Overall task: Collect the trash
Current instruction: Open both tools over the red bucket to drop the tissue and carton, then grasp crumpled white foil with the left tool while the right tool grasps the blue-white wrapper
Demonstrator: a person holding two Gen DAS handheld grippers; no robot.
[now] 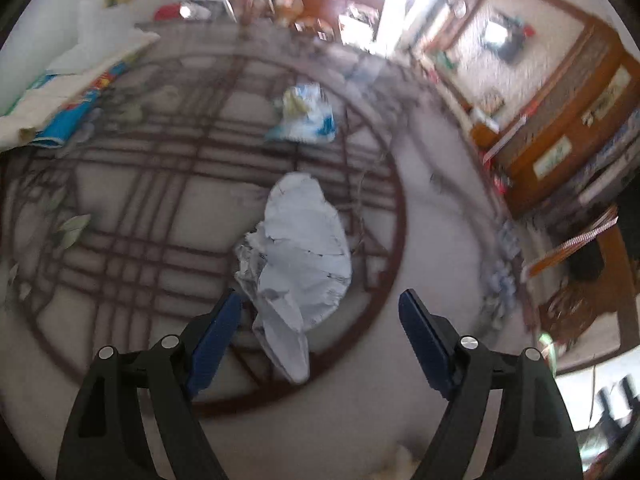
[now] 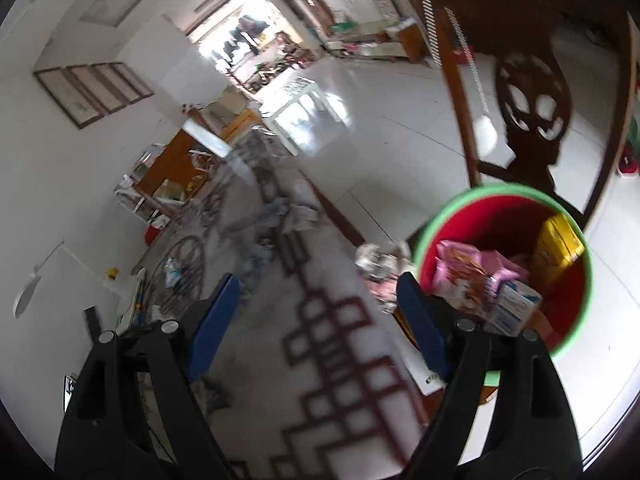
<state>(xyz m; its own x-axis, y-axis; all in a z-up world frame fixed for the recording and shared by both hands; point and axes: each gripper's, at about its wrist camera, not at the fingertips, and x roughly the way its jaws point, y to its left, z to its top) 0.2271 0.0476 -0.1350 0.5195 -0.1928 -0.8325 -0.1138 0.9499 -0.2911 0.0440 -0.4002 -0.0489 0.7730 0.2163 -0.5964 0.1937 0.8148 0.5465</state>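
Note:
A crumpled white paper (image 1: 298, 256) lies on the patterned rug (image 1: 132, 208). My left gripper (image 1: 320, 304) hovers over its near end, open; the paper's lower tip reaches between the blue pads without touching them. Farther off on the rug lies a blue and white wrapper (image 1: 306, 114). In the right wrist view a red bin with a green rim (image 2: 576, 312) stands to the right, holding pink packets (image 2: 468, 268), a yellow box (image 2: 558, 240) and a white and blue carton (image 2: 514, 306). My right gripper (image 2: 318, 292) is open and empty, just left of the bin, above the rug (image 2: 320, 340).
More crumpled litter (image 2: 380, 258) lies beside the bin at the rug's edge. A blue and white mat (image 1: 76, 108) lies at the rug's far left. Wooden cabinets (image 1: 560, 136) line the right wall. A carved dark wooden chair (image 2: 528, 120) stands behind the bin on white tiles.

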